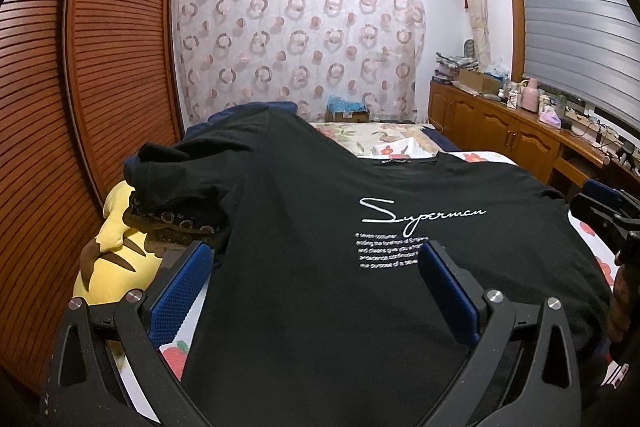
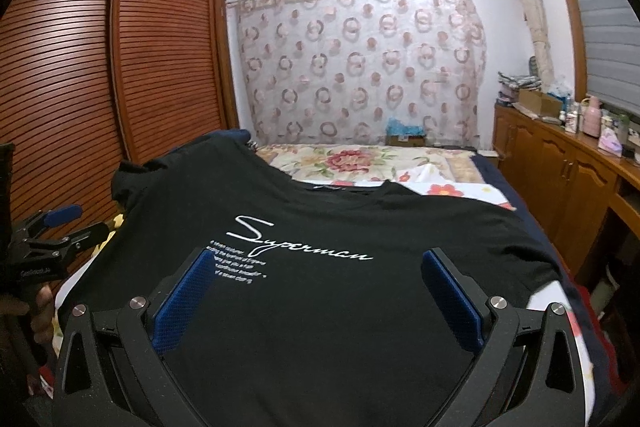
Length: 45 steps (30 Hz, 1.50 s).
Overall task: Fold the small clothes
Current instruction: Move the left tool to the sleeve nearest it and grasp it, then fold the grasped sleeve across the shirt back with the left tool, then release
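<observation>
Both wrist views low, close over one black T-shirt (image 1: 320, 287).

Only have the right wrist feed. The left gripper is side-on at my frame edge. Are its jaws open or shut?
Observer: Open. In its own camera the left gripper has its jaws spread wide over the lower part of the black T-shirt, with no cloth pinched.
Operator: The sleeve on the wardrobe side looks lumpy here. Why?
Observer: That sleeve is bunched on top of a dark patterned fabric, which lies on a yellow plush toy.
Operator: Where is the shirt's side edge on that side?
Observer: It runs just past the gripper's left pad. The floral sheet shows beside it.
</observation>
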### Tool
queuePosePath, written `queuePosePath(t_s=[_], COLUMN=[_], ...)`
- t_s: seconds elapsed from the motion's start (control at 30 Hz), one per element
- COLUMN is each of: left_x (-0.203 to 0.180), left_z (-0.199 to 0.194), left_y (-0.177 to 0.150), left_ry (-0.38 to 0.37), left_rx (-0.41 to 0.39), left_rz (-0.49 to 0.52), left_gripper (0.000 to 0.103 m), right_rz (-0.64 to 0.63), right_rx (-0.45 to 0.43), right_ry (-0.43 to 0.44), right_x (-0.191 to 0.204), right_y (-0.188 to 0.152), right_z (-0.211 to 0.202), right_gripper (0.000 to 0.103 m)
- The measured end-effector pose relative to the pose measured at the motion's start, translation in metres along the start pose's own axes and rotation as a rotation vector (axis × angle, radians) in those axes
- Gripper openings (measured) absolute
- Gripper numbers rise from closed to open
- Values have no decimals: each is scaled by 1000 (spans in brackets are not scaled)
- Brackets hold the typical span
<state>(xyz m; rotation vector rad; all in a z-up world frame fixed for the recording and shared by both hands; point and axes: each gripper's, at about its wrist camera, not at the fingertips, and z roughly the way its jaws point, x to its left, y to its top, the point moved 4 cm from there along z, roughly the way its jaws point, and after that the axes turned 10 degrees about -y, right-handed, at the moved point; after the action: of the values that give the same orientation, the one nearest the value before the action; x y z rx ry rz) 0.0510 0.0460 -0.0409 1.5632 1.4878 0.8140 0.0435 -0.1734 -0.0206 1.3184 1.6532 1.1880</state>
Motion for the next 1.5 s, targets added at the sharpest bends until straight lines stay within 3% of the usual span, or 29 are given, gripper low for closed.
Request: queuePosePath(t_s=[0.47, 0.67, 0.97, 1.1, 1.23, 1.5], left_x=[76, 115, 168, 175, 185, 193], left_z=[11, 19, 32, 54, 80, 109], left_y=[7, 23, 61, 76, 85, 82], left_ry=[14, -19, 12, -13, 2, 90], left_rx=[84, 106, 112, 155, 209, 330], left_rz=[-28, -81, -120, -80, -67, 63], left_gripper=[102, 92, 76, 59, 50, 8], right_rz=[-54, -113, -141, -134, -137, -132], right_rx=[136, 172, 175, 175, 177, 159], right_ry=[116, 148, 196, 210, 208, 204], right_x=[2, 9, 12, 17, 20, 24], right_y=[4, 17, 24, 19, 18, 24], right_z=[44, 62, 76, 79, 81, 83], right_gripper=[102, 102, 102, 102, 102, 102])
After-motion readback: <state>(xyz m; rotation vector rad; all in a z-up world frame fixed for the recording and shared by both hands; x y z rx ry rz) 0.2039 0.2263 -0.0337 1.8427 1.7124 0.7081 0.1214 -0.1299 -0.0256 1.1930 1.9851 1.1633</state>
